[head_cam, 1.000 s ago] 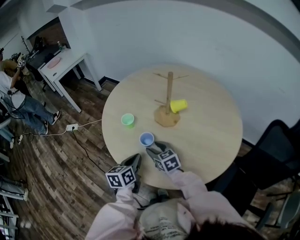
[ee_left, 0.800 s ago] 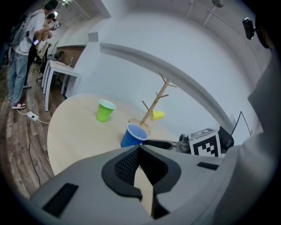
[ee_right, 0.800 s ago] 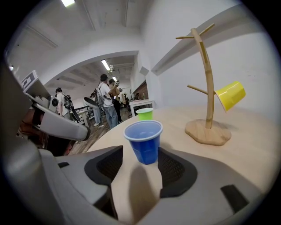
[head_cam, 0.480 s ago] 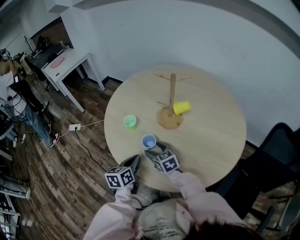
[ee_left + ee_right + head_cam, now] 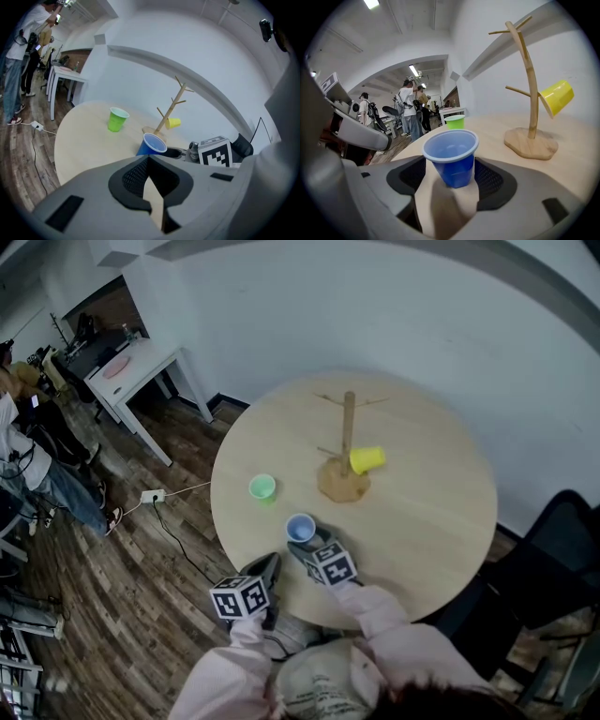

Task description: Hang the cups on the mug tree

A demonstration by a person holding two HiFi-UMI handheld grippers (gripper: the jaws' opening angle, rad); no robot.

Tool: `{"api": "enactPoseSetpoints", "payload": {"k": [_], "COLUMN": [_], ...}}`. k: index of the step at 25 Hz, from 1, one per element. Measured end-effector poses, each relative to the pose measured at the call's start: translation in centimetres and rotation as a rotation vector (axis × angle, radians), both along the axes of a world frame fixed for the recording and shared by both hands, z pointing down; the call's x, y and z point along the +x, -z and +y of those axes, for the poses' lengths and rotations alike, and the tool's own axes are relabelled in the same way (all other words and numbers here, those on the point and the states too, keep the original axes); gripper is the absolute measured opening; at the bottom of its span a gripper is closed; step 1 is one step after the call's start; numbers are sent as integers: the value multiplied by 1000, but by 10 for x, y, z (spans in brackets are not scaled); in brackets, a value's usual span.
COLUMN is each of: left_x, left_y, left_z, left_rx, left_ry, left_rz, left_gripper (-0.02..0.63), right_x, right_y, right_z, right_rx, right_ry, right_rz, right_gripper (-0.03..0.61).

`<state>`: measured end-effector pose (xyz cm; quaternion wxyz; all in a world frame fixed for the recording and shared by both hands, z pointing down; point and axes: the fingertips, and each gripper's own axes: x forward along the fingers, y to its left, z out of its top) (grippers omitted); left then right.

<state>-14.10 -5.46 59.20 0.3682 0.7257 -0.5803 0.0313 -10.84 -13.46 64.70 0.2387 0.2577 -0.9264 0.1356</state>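
Right gripper (image 5: 450,169): jaws just opened wide around 1 blue cup (image 5: 300,528), not gripping it. Left gripper (image 5: 151,177): nearly closed, empty. Risk: an off-centre or hard squeeze could tip or crumple the cup.

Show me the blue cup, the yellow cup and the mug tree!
blue cup (image 5: 453,168): right gripper view, front wall.
yellow cup (image 5: 556,97): right gripper view, side wall.
mug tree (image 5: 529,93): right gripper view, trunk.

A blue cup (image 5: 300,528) stands upright on the round bench (image 5: 441,549) between the tips of the right tongs (image 5: 307,542), which have just been opening; contact is hard to judge from above. Left tongs (image 5: 269,568) sit beside them. Ahead: green cup (image 5: 262,487), mug tree (image 5: 347,442), yellow cup (image 5: 367,460) hanging.
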Motion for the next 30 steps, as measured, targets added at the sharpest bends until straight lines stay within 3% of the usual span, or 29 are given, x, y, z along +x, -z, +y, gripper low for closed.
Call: {"api": "enactPoseSetpoints", "payload": {"k": [9,11,19,30], "left_x": [-12,-14,-11,-24], "left_y": [-3,-4,-7,3], "left_z": [3,4,3,-3], "left_rx": [-15,-18,-26,12], "left_ry": [16,18,11,77], "left_rz": [-11,-13,-20,-19], "left_gripper": [5,5,5,5], "right_x": [-10,-11,-8,-6], "right_y": [-2,3,1,17], "right_z": [-4,-3,-13,-18], "right_rx": [-7,-13,16,-45], "right_ry": [-18,-21,-32,-19], "right_rz": [3,-6,-20,-84], "right_gripper": [345,302,301,299]}}
